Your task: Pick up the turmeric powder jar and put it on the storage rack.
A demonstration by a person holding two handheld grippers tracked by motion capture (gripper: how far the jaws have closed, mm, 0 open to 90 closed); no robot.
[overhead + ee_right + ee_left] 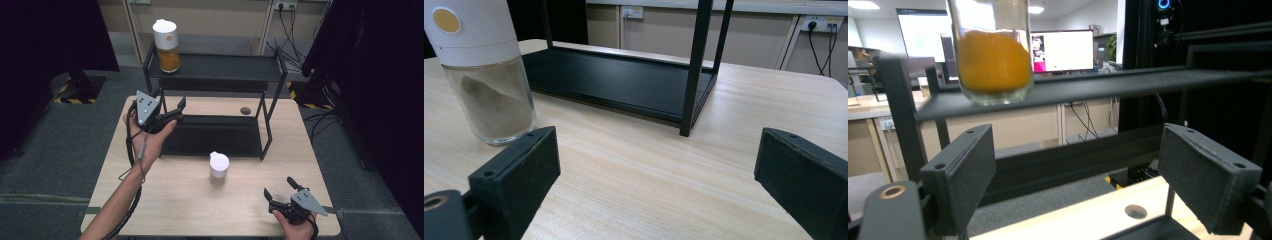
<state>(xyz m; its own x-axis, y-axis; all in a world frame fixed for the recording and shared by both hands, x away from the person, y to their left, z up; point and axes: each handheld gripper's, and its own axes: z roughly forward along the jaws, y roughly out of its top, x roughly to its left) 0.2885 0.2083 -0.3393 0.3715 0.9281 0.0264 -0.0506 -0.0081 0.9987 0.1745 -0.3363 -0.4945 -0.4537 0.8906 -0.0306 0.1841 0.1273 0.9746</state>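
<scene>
Left gripper (170, 106) up by the black rack (220, 70), jaws released with nothing between them, pointed at the orange jar (167, 46) standing on the rack's top shelf. Right gripper (281, 190) low at the near edge of the surface (175, 200), jaws released too. Grey jar (219, 165) upright on the surface, apart from both.

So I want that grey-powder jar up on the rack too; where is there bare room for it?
The top shelf is bare to the right of the orange-powder jar, which stands at its left end. The bottom shelf is bare as well. The left gripper, open, crowds the rack's left end. The table in front of the grey-powder jar is also free.
</scene>
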